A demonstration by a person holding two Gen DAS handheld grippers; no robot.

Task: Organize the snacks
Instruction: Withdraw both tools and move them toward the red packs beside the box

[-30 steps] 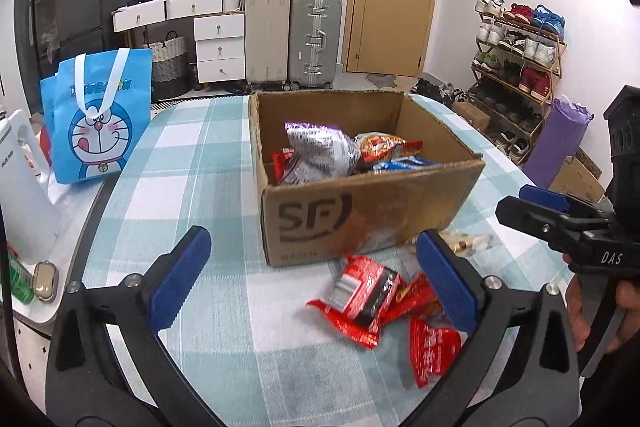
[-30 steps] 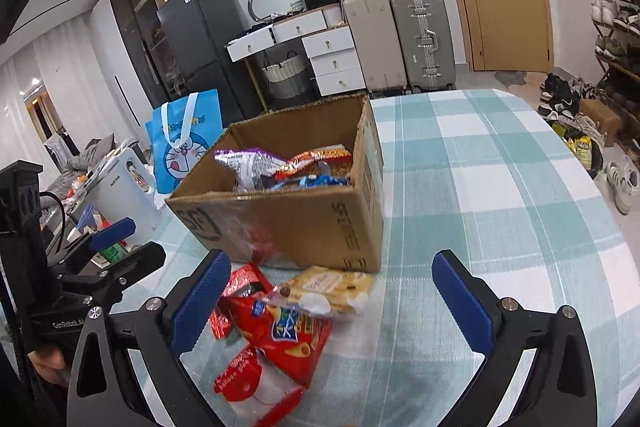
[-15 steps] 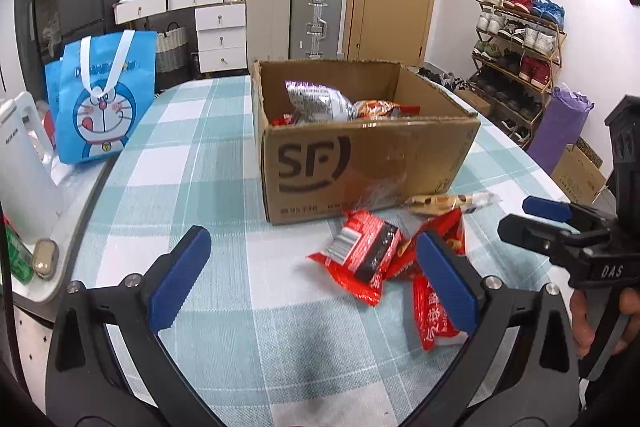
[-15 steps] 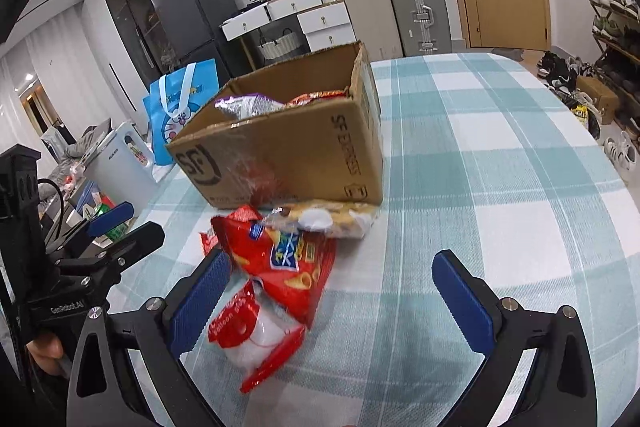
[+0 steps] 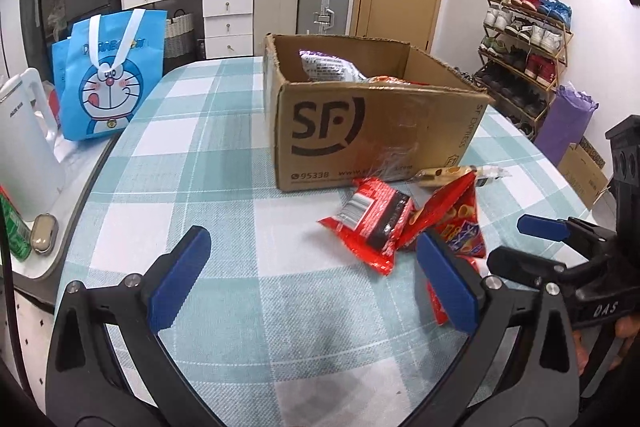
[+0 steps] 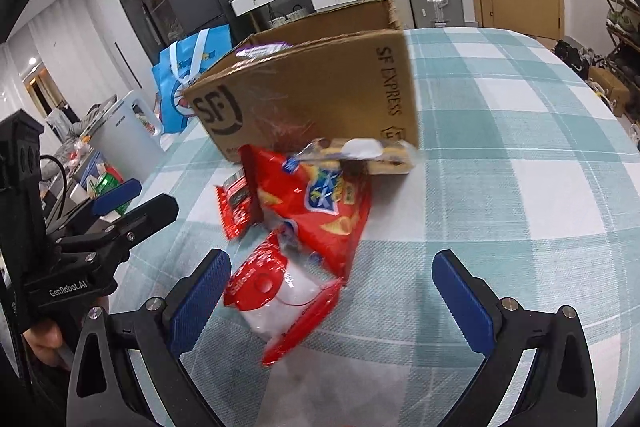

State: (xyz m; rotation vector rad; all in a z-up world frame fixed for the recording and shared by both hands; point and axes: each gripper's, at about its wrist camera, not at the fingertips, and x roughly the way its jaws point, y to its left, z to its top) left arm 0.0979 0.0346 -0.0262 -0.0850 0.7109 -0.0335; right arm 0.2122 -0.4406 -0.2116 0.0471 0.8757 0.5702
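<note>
An open SF cardboard box (image 5: 360, 131) (image 6: 320, 91) holds several snack packs on the checked table. Loose packs lie in front of it: a red-black pack (image 5: 372, 223), a red chip bag (image 5: 456, 215) (image 6: 316, 203), a biscuit pack (image 5: 452, 173) (image 6: 372, 155) by the box corner, and a red-and-clear pack (image 6: 280, 291). My left gripper (image 5: 316, 275) is open and empty, low over the table, left of the packs. My right gripper (image 6: 340, 299) is open, with the red-and-clear pack between its jaws, untouched. Each gripper shows in the other's view, the right (image 5: 560, 251) and the left (image 6: 120, 211).
A blue Doraemon bag (image 5: 108, 79) and a white kettle (image 5: 24, 147) stand at the table's left edge (image 5: 80, 203). A green can (image 5: 14, 231) stands beside them. Suitcases, drawers, a door and a shoe rack (image 5: 524, 39) line the room behind.
Both grippers have come down and nearer to the loose packs in front of the box. The right gripper now straddles the red-and-clear pack. Both stay open.
</note>
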